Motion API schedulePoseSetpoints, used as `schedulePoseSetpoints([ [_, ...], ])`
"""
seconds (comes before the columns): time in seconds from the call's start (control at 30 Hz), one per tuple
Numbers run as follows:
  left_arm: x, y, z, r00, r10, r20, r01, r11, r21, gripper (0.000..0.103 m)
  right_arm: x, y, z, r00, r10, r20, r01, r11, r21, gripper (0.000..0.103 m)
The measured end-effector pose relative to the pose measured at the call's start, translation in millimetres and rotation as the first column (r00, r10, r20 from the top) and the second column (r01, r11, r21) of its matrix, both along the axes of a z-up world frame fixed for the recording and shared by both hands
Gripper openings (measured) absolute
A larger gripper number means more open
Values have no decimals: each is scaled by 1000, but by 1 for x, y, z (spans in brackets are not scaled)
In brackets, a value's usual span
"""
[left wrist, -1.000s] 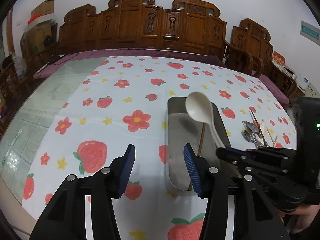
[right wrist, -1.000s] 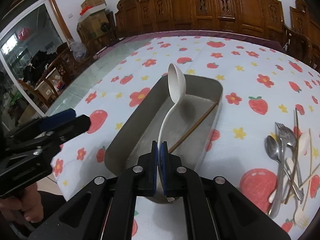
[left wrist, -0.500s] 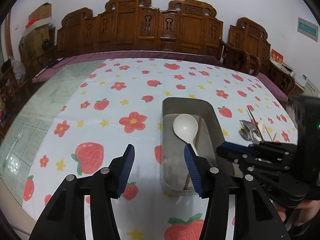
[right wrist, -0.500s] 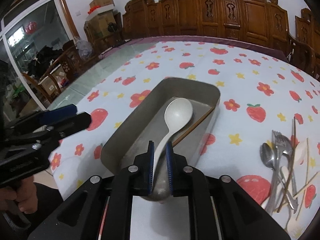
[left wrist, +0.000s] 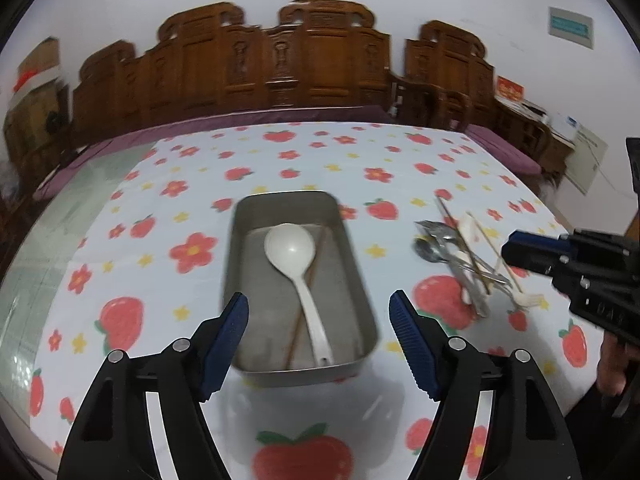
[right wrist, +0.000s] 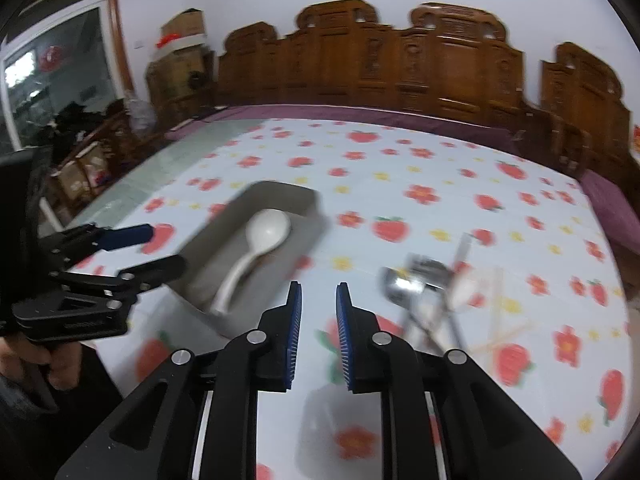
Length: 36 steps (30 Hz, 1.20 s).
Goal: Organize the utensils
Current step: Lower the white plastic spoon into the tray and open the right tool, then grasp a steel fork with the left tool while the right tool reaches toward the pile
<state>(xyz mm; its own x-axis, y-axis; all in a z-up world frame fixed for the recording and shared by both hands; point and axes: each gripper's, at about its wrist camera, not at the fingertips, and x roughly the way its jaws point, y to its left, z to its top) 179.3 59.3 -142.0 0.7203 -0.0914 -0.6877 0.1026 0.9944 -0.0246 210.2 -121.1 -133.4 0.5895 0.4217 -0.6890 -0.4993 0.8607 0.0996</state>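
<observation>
The white plastic ladle-shaped spoon [left wrist: 297, 264] lies in the grey rectangular metal tray [left wrist: 362, 292], ahead of the spread, empty left hand-held gripper [left wrist: 319, 330]. The right hand-held gripper [right wrist: 317, 330], parted and empty, faces the loose metal cutlery pile [right wrist: 424, 292], likely next.

Clothed table [left wrist: 168, 184] bears metal tray [left wrist: 356, 276], seemingly jumbled cutlery [left wrist: 464, 264].

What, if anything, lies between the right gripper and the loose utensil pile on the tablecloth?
Nothing visible. The right gripper is open and empty over bare tablecloth, and the utensil pile lies just ahead and to its right with only cloth between. The metal tray, holding the white spoon, sits off to the left.
</observation>
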Motion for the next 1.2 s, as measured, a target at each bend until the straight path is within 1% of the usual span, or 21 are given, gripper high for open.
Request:
schedulePoseSetpoints([
  [0.07,0,-11,-2,1000,-18,0,18,1000,1,74,-2,-20,-1,1000,-31,4,31,999,-14,20],
  [0.23,-2,-30,-7,999,-52,-3,52,999,-9,74,-4,-55,-12,996,-88,8,88,995,-50,20],
  [0.3,-3,-37,-9,998,-61,-5,61,998,-12,74,-2,-69,-22,993,-116,-5,116,992,-53,20],
  [0.5,-4,-55,-16,997,-83,-3,83,997,-5,74,12,-93,-50,984,-176,-29,174,983,-61,20],
  [0.73,-3,-70,-25,996,-90,0,90,996,13,74,45,-109,-80,972,-226,-60,221,973,-71,20],
  [0.87,-4,-77,-30,996,-93,2,93,995,26,74,55,-118,-85,969,-236,-69,234,971,-42,20],
  [0.93,-4,-81,-32,995,-95,3,95,995,31,74,59,-121,-88,967,-245,-64,242,969,-49,20],
  [1.0,-3,-85,-33,995,-96,4,95,995,35,74,65,-124,-93,964,-254,-82,251,967,-47,21],
  [1.1,0,-92,-35,995,-101,-4,101,994,40,74,72,-125,-101,960,-257,-110,253,966,-48,24],
  [1.2,8,-100,-37,994,-104,-22,105,994,35,74,72,-124,-101,963,-244,-116,240,970,-48,24],
])
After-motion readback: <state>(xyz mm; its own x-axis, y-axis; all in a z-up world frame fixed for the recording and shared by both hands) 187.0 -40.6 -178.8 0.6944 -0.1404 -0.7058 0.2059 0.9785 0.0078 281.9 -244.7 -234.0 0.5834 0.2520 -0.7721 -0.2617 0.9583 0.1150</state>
